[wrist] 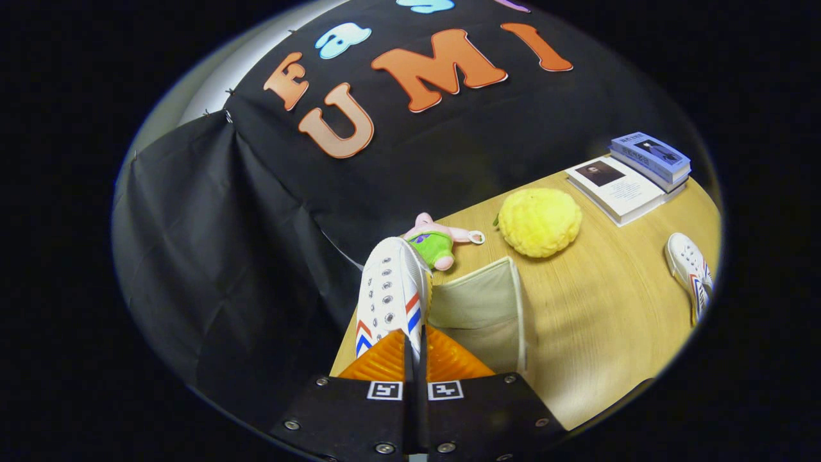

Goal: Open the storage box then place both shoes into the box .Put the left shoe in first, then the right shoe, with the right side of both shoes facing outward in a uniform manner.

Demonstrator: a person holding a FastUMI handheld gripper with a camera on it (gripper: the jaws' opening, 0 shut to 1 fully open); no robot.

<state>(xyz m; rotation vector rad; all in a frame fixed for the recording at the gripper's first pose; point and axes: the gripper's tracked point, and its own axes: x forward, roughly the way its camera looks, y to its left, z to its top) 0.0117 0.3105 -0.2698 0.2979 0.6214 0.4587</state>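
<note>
One white shoe [392, 292] with red and blue stripes hangs pinched in the gripper [415, 350].

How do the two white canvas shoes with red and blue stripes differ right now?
The gripper is shut on the held shoe, which is lifted beside the open beige storage box; the other shoe lies apart on the wooden table. The held shoe points away from the fingers with its eyelets showing; the other shoe lies off to the side. Both share white canvas and red-blue stripes.
</note>
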